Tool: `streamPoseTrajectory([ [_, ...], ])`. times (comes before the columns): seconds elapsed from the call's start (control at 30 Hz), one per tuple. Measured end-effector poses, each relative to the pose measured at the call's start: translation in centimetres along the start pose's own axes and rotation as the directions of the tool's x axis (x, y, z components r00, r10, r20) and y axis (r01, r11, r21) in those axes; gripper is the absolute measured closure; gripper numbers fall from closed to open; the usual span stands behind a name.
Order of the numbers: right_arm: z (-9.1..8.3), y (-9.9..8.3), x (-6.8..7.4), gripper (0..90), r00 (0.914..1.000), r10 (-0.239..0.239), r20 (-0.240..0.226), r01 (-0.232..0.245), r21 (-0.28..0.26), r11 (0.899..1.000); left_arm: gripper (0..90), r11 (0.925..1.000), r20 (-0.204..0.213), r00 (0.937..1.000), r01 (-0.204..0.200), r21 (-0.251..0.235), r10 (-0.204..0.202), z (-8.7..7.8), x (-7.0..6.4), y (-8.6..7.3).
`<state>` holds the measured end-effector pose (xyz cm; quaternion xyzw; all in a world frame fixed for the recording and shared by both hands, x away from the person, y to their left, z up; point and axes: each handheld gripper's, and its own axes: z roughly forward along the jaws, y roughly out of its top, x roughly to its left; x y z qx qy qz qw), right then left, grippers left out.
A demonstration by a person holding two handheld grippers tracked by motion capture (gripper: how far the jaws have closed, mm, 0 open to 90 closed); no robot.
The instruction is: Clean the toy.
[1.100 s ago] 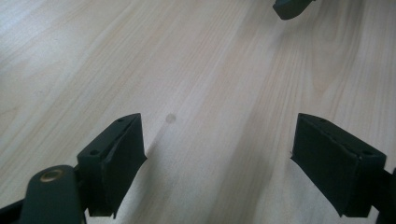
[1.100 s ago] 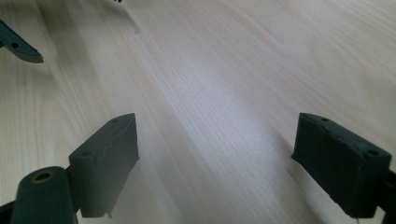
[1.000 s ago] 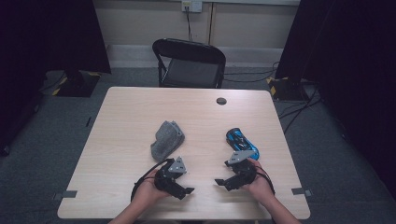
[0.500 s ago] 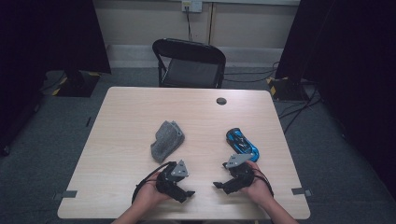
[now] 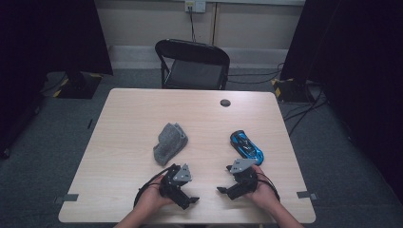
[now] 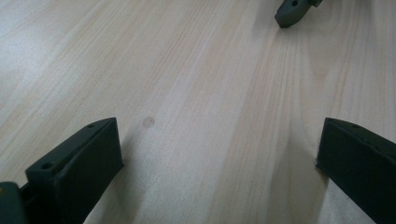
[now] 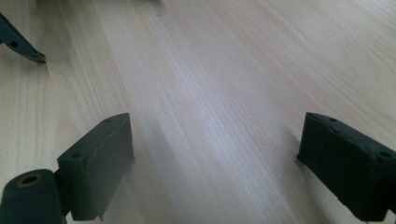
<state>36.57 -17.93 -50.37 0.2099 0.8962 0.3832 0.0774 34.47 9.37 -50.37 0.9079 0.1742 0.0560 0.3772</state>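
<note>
A crumpled grey cloth (image 5: 169, 141) lies near the middle of the wooden table (image 5: 133, 118). A blue toy car (image 5: 246, 146) sits to its right. My left gripper (image 5: 190, 201) rests near the front edge, below the cloth, held in a hand and pointing right. Its jaws stand wide apart over bare wood (image 6: 219, 154). My right gripper (image 5: 223, 192) lies just below the car and points left, toward the other one. It is open too, with nothing between its fingers (image 7: 95, 163). The two grippers' tips face each other across a small gap.
A small dark round disc (image 5: 225, 102) sits near the table's far edge. A black folding chair (image 5: 192, 64) stands behind the table. Grey tape marks (image 5: 63, 198) flank the front corners on the carpet.
Both grippers have settled slightly closer to the front edge and stay open. The cloth and car have not moved.
</note>
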Motion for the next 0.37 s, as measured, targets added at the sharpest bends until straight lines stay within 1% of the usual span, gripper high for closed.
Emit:
streamPoseTrajectory([
  [0.37,0.00,0.00,0.00,9.4,1.0000,0.000,0.000,0.000,0.000,1.000,0.0,1.0000,-0.006,1.0000,0.004,0.001,-0.004,0.08,0.07,0.08],
])
